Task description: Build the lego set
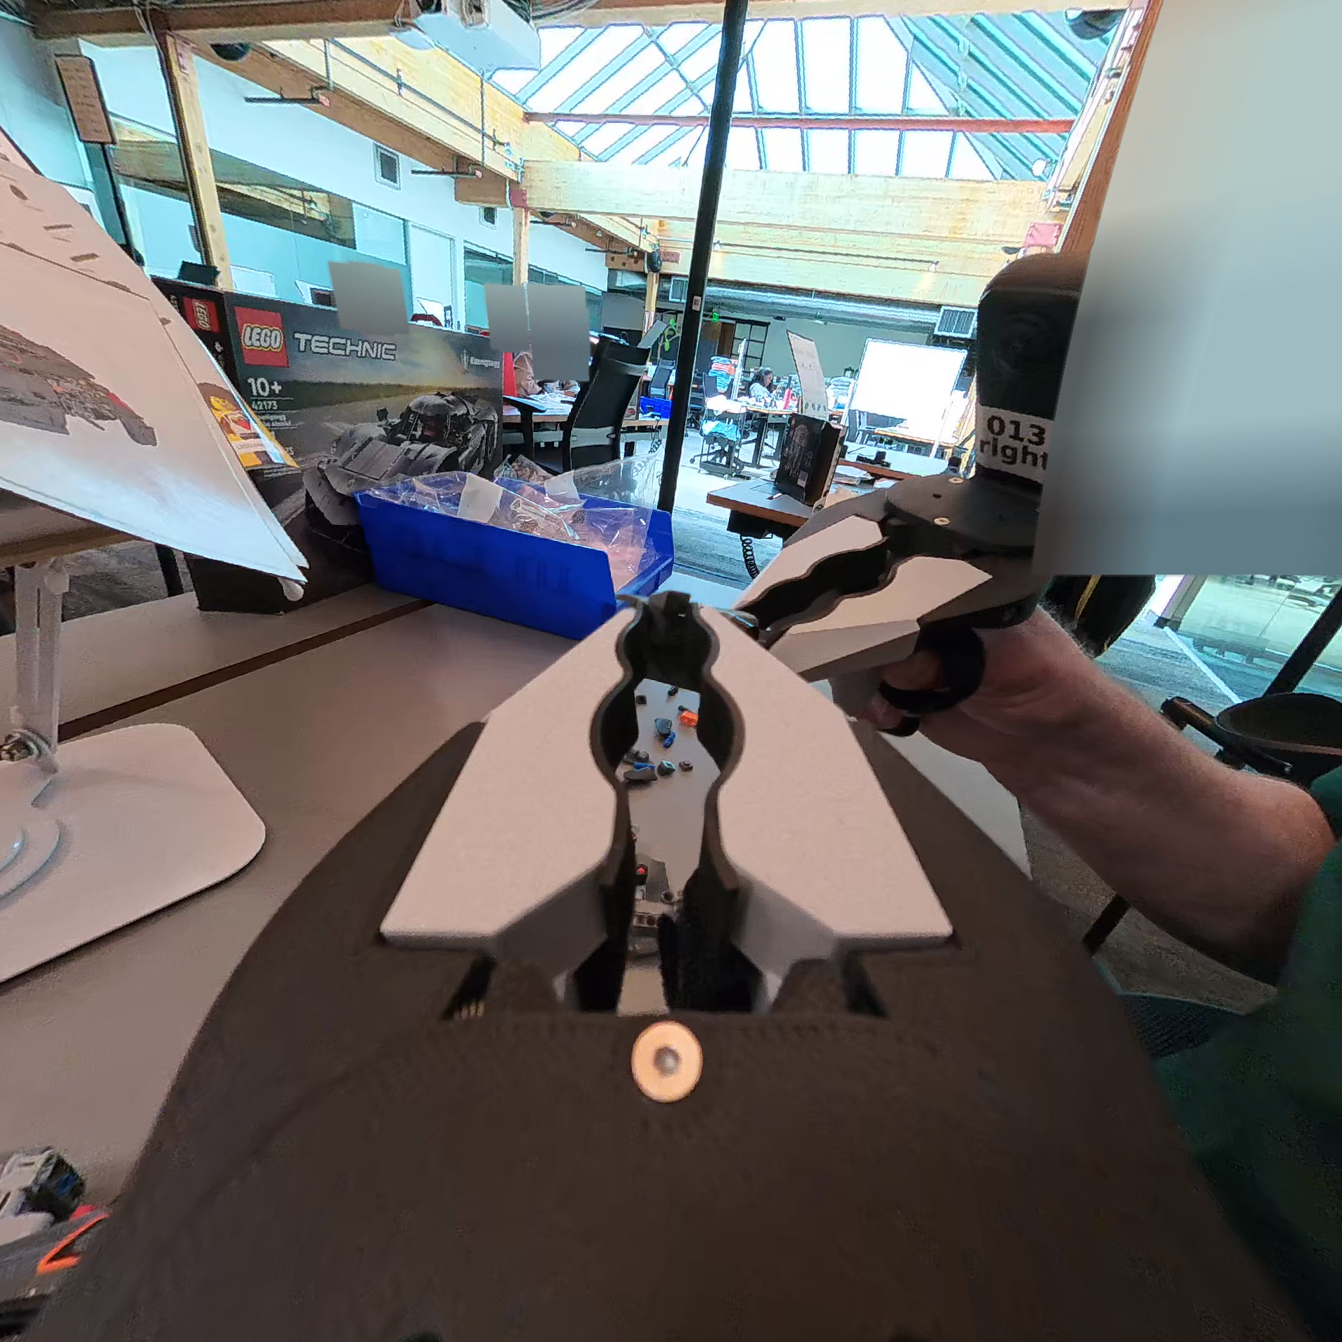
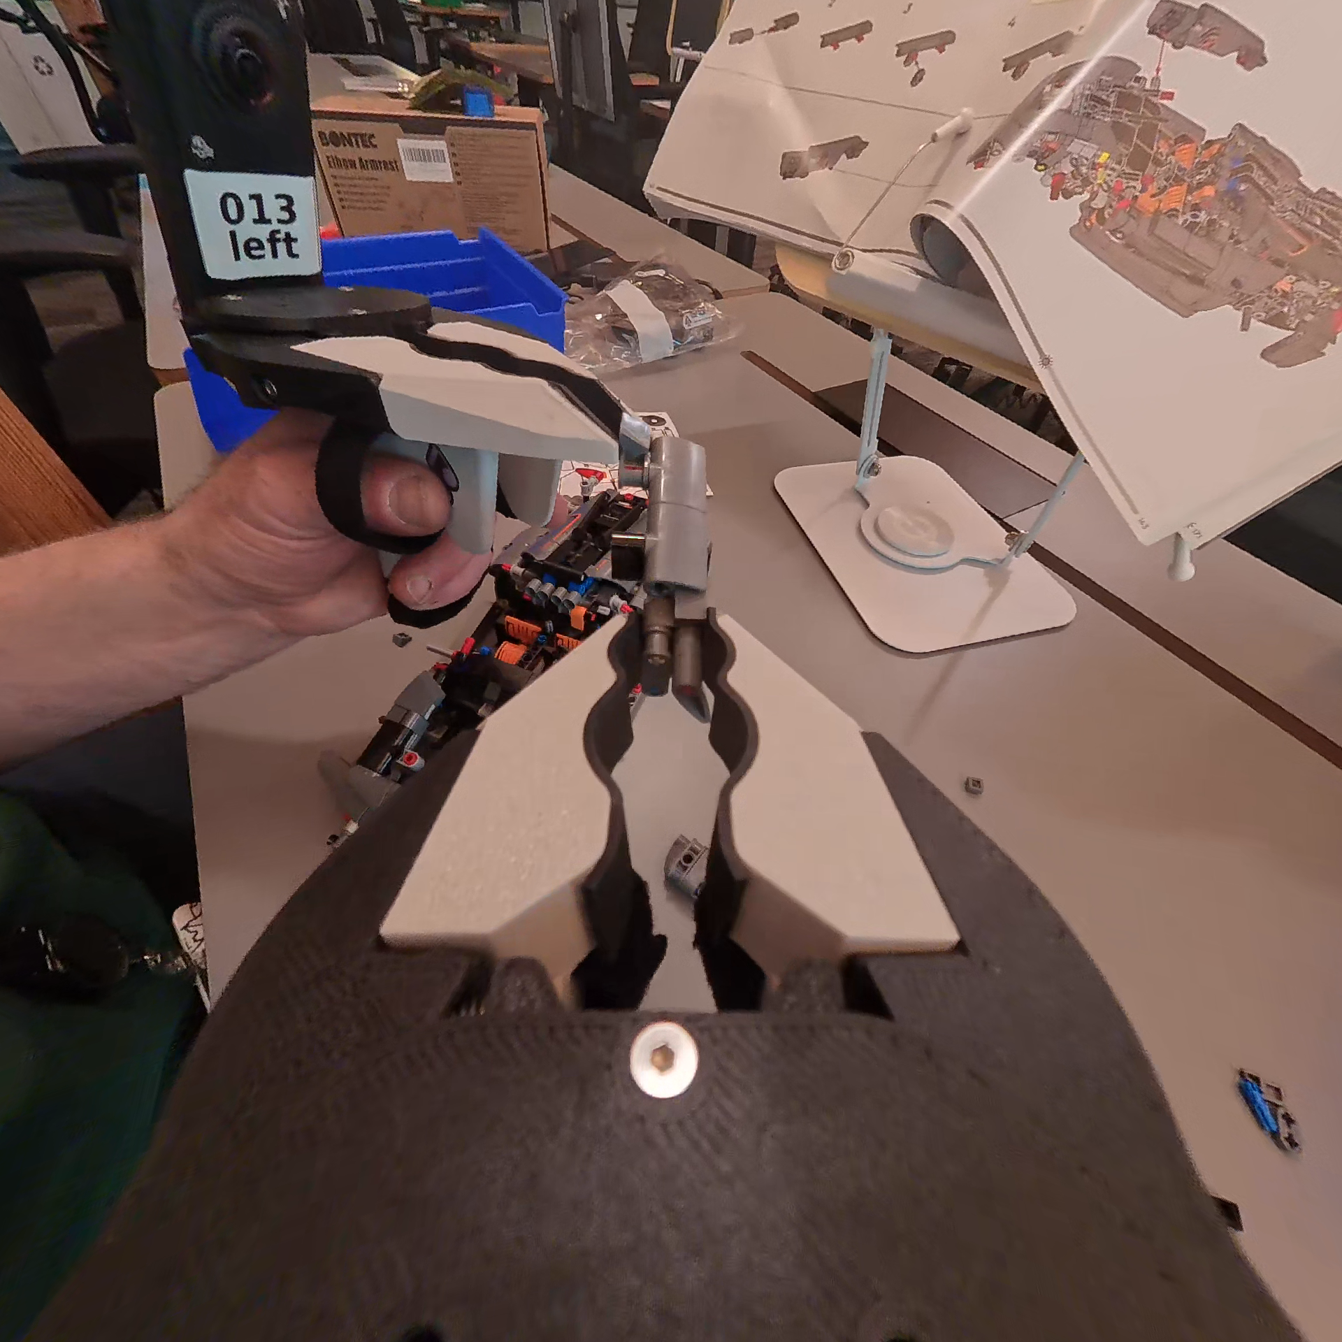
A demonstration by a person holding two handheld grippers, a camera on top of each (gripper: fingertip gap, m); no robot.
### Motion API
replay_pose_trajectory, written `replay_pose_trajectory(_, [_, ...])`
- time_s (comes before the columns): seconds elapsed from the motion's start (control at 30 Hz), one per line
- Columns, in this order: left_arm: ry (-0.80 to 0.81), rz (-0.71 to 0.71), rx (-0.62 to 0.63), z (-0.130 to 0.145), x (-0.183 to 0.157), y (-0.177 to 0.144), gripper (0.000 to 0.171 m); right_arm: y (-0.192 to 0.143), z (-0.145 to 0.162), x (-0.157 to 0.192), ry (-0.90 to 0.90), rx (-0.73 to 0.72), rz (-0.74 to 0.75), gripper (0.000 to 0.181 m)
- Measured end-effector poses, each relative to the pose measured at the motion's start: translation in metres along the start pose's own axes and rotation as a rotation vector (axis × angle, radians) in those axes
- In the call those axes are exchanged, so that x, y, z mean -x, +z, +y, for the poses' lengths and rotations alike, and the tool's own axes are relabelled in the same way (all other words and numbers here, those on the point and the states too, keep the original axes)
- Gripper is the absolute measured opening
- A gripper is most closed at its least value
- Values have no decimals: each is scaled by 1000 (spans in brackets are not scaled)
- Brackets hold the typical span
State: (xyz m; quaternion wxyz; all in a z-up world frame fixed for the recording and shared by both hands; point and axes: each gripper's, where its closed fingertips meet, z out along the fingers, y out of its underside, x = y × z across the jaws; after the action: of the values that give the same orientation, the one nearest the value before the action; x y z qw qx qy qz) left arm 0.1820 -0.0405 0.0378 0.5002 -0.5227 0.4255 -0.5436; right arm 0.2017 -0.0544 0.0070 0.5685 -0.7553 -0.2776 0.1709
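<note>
A small grey Lego sub-assembly [image 2: 679, 508] of stacked connectors and pins is held in the air between both grippers. My left gripper [image 1: 672, 617] is shut on its upper end and comes in from the left in the right wrist view [image 2: 632, 436]. My right gripper [image 2: 672, 632] is shut on the grey pins at its lower end. It also shows in the left wrist view [image 1: 755, 606], tip to tip with the left one. The partly built black, orange and grey car model [image 2: 537, 603] lies on the table below.
The open instruction booklet [image 2: 1089, 181] rests on a white stand [image 2: 937, 552] to the right. A blue bin [image 1: 508, 559] with plastic bags and the Lego box [image 1: 348, 377] stand at the back. Loose small pieces [image 1: 664, 733] lie on the table, including a grey one [image 2: 686, 860] and a blue one [image 2: 1267, 1111].
</note>
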Motion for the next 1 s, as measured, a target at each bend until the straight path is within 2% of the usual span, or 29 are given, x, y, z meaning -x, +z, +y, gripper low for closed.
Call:
replay_pose_trajectory(0.37, [11, -25, 14, 1, 2, 2, 8, 5, 5, -3, 4, 6, 23, 13])
replay_pose_trajectory(0.43, [-34, 3, -24, -2, 4, -1, 7, 4, -2, -1, -10, -28, 28, 14])
replay_pose_trajectory(0.53, [-182, 63, -52, 2, 9, -3, 8, 5, -2, -4, -83, -1, 90, 14])
replay_pose_trajectory(0.6, [-244, 79, -61, 5, 11, -3, 10, 3, -4, -9, -166, 8, 153, 13])
replay_pose_trajectory(0.73, [-443, 180, -89, 6, 8, -4, 31, -7, -12, -15, -455, -6, 350, 13])
replay_pose_trajectory(0.87, [-572, 287, -140, 1, -3, 0, 37, -11, -18, -3, -700, -46, 418, 14])
replay_pose_trajectory(1.0, [-606, 414, -184, -6, -20, 1, 14, -9, -19, 5, -770, -59, 436, 13])
